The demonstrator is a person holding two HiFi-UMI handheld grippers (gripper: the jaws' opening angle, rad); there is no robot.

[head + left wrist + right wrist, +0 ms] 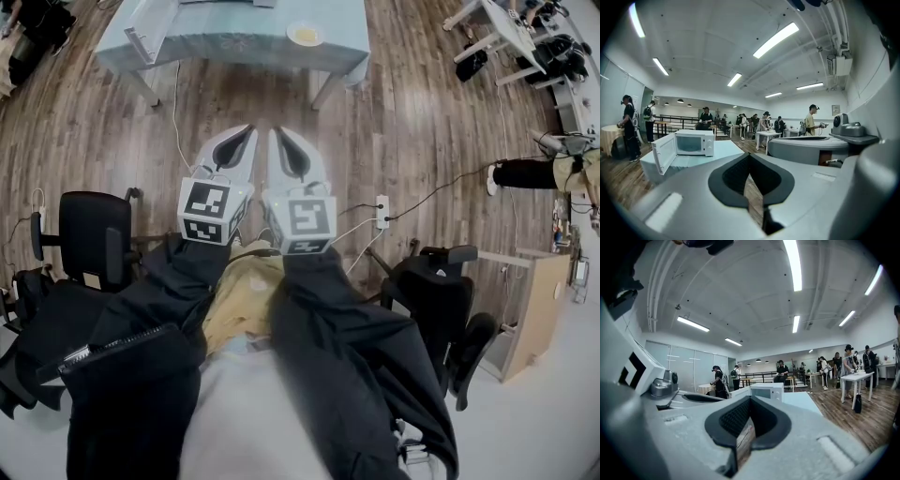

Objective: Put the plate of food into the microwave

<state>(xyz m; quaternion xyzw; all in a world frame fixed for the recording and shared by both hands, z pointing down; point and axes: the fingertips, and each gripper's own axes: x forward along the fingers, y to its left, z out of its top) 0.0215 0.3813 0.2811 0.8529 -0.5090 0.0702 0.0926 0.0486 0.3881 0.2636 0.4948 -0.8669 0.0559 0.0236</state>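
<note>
The plate of food (pixel 305 35), white with something yellow on it, lies on the pale blue table (pixel 244 42) far ahead of me. The white microwave (pixel 694 142) stands on that table with its door (pixel 663 152) swung open to the left; it also appears as a white microwave (pixel 765 390) past the right jaws. My left gripper (pixel 246 133) and right gripper (pixel 279 137) are held side by side close to my body, well short of the table. Both are shut with nothing between the jaws, and so are the left gripper (pixel 750 156) and right gripper (pixel 750 399) in their own views.
Black office chairs stand at my left (pixel 86 234) and right (pixel 437 292). A power strip (pixel 382 211) with cables lies on the wooden floor. A wooden cabinet (pixel 536 309) is at the right. Several people (pixel 704 118) and white tables (pixel 857 378) fill the room behind.
</note>
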